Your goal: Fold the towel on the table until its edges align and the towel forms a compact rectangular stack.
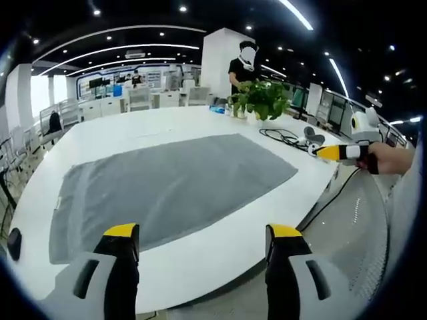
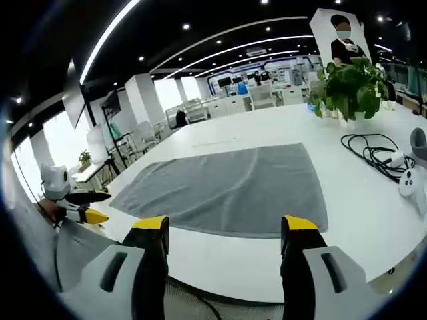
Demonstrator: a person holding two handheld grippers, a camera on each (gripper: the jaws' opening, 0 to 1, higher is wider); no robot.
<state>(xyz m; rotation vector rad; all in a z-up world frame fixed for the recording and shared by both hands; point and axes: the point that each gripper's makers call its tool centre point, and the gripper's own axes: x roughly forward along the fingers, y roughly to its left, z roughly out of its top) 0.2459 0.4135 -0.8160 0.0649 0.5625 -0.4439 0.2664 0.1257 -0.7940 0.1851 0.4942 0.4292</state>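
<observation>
- Towel (image 1: 170,183) lies flat and fully spread on the white table (image 1: 200,263), one grey layer with no fold in it yet; I judge the task barely begun.
- Its long axis runs across my left gripper view, from the near end by the table's edge toward the far end near the plant (image 1: 259,99).
- My left gripper (image 1: 203,233) hangs off the table's near edge, jaws wide apart and holding nothing; the towel's long near edge is just ahead of it, across a strip of bare table.
- My right gripper (image 2: 225,230) is also spread and empty, facing another side of the towel (image 2: 227,190) from beyond the table's rim (image 2: 267,267).
- Both sit about equally near the towel, so I'd take one near corner with each.
- Room: beyond the towel the table is bare toward the plant, good for carrying an edge over.
- Cable (image 2: 373,150) and a small white device (image 2: 408,181) lie beside the towel on the plant's side, well apart from it; I'd keep clear of them.
</observation>
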